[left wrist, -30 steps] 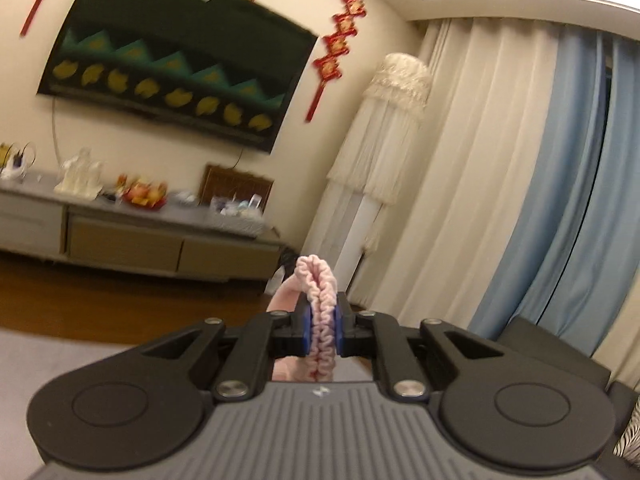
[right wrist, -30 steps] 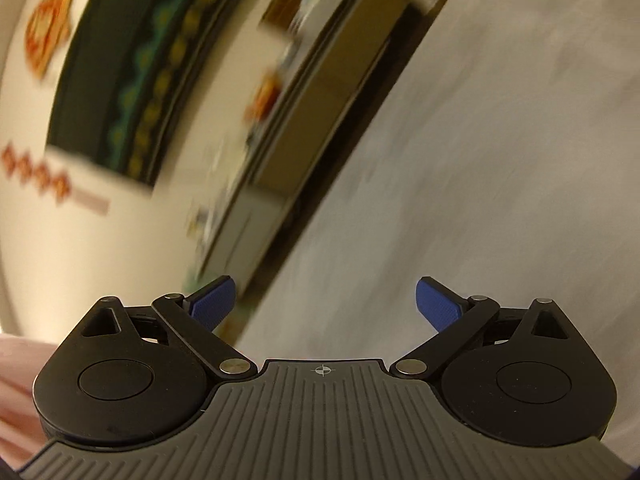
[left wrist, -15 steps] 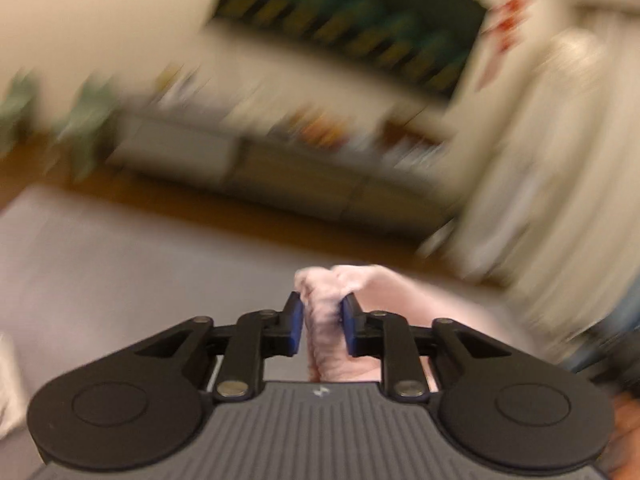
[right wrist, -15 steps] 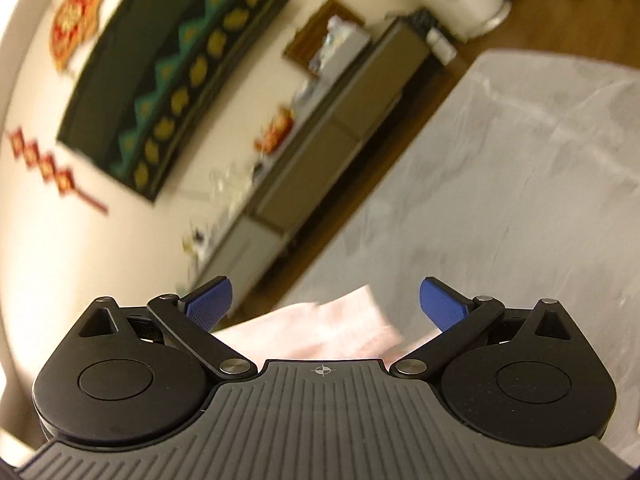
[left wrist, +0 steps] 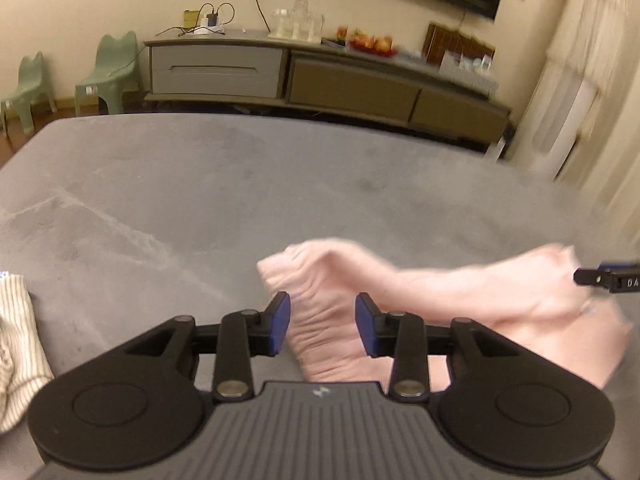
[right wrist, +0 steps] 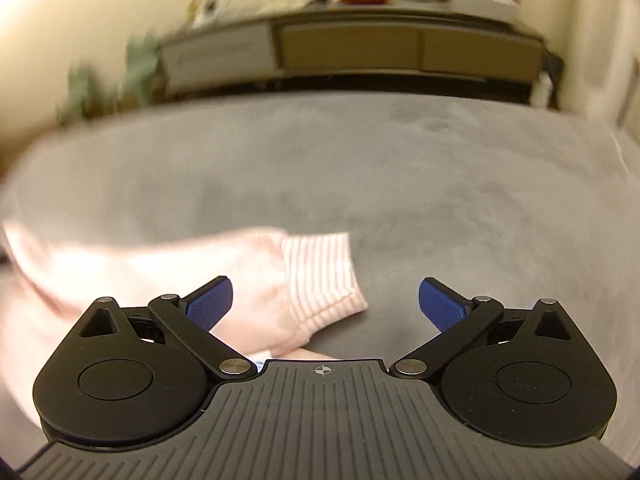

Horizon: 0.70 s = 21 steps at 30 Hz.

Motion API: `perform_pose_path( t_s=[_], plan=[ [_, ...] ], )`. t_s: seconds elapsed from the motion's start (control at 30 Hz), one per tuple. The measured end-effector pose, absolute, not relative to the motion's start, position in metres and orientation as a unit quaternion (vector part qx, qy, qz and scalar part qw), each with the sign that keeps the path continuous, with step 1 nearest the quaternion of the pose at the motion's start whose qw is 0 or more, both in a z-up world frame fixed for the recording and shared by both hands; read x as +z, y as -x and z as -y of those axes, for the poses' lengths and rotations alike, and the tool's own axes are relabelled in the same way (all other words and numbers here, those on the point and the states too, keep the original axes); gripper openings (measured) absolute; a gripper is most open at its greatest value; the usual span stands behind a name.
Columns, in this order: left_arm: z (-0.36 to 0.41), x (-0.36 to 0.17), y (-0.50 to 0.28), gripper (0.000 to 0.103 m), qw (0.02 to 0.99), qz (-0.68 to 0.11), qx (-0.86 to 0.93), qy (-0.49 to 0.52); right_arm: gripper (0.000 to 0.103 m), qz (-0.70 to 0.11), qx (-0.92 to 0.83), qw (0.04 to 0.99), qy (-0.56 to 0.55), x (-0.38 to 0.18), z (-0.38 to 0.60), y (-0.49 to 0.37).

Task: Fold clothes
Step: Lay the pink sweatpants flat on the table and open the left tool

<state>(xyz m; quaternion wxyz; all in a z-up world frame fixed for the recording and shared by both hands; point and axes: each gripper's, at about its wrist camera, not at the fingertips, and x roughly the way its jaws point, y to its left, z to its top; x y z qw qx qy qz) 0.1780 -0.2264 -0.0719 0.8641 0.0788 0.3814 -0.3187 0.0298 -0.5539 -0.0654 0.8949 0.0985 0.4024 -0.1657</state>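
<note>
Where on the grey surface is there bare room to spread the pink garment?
Bare grey surface runs from the pink garment to the far edge by the cabinet. It is crowded near-left by the striped cloth and right, where the garment spreads.

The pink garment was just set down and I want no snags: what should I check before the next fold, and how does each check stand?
1. Left tongs letting go: ok, the jaws are opening, the blue pads look just clear of the pink garment that sits between them.
2. Right tongs free: ok, wide open, holding nothing; the ribbed cuff lies partly between them.
3. Garment resting on the grey surface: ok.
4. Garment spread flat: not ok, it is bunched near the left tongs.
5. Striped cloth apart from the garment: ok, it sits at the far left edge.
6. Full garment outline: cannot tell, blurred and cut off.
</note>
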Motion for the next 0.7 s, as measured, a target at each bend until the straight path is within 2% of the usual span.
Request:
perform_pose_path(
  t_s=[0.13, 0.17, 0.2, 0.23, 0.27, 0.47, 0.53, 0.6, 0.63, 0.7],
  plan=[
    [0.223, -0.084, -0.169, 0.036, 0.868, -0.364, -0.319, -0.112, 0.089, -0.404, -0.149, 0.898, -0.089, -0.076, 0.558, -0.049],
    [0.223, -0.086, -0.168, 0.036, 0.869, -0.358, -0.322, -0.116, 0.070, -0.405, -0.139, 0.900, -0.085, -0.072, 0.558, -0.053],
    [0.223, -0.088, -0.168, 0.036, 0.869, -0.354, -0.325, -0.117, 0.038, -0.405, -0.123, 0.902, -0.084, -0.069, 0.557, -0.056],
    [0.223, -0.089, -0.169, 0.036, 0.870, -0.353, -0.325, -0.116, 0.020, -0.407, -0.114, 0.902, -0.084, -0.065, 0.556, -0.059],
    [0.224, -0.090, -0.171, 0.036, 0.871, -0.352, -0.324, -0.115, 0.009, -0.408, -0.106, 0.903, -0.085, -0.062, 0.556, -0.062],
    [0.227, -0.096, -0.184, 0.039, 0.880, -0.363, -0.292, -0.089, 0.009, -0.355, -0.154, 0.917, -0.094, -0.040, 0.573, -0.053],
    [0.230, -0.096, -0.188, 0.042, 0.883, -0.364, -0.285, -0.080, 0.016, -0.333, -0.197, 0.916, -0.104, -0.038, 0.584, -0.048],
    [0.234, -0.096, -0.190, 0.042, 0.887, -0.359, -0.278, -0.088, 0.073, -0.336, -0.226, 0.907, -0.113, -0.044, 0.593, -0.048],
    [0.234, -0.094, -0.190, 0.042, 0.887, -0.358, -0.277, -0.089, 0.076, -0.352, -0.227, 0.901, -0.116, -0.049, 0.594, -0.053],
    [0.232, -0.088, -0.188, 0.042, 0.889, -0.351, -0.279, -0.088, 0.071, -0.357, -0.245, 0.894, -0.118, -0.051, 0.599, -0.048]
  ],
)
